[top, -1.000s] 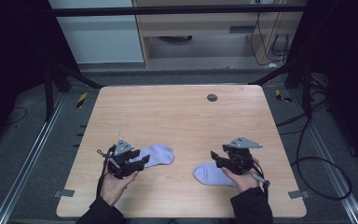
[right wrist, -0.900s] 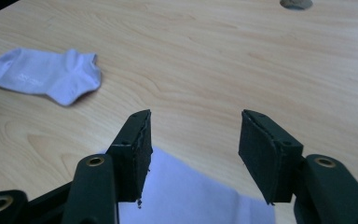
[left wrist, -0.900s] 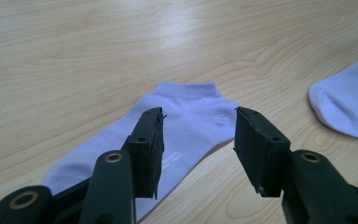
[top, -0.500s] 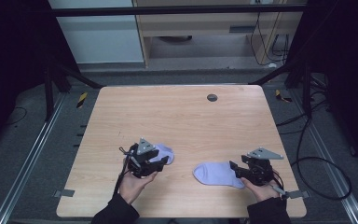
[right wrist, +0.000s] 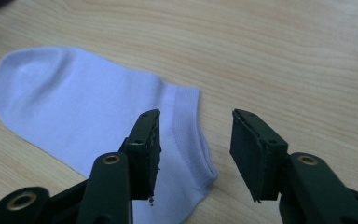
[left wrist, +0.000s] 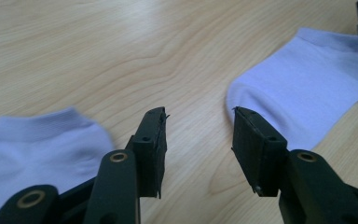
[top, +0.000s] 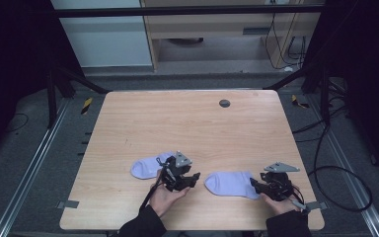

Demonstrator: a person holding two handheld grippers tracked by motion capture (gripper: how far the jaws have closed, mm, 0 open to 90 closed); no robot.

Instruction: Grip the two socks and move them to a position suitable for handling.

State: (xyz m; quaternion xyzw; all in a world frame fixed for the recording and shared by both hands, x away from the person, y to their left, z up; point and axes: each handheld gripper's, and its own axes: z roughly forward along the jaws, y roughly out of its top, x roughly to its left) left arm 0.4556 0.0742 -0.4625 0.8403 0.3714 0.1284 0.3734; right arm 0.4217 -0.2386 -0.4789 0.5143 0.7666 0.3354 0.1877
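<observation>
Lavender ankle socks lay flat on the wooden tabletop, both toward the person's edge: the left sock just beside the left tool, the right sock between the two tools. Each was spread out in a single layer, a position that leaves the cuff and toe edges open to a pinch from the side.

The left tool was released, jaws parted over bare wood, with the left sock behind its near jaw and the right sock's toe ahead of its far jaw. It gripped nothing. Its heading toward the right sock suggested an approach to that toe end, though this is a judgement.

The right tool was likewise released and empty, held low over the cuff of the right sock, one jaw above the ribbed band and the other above wood. That straddle would suit a closing pinch on the cuff edge
</observation>
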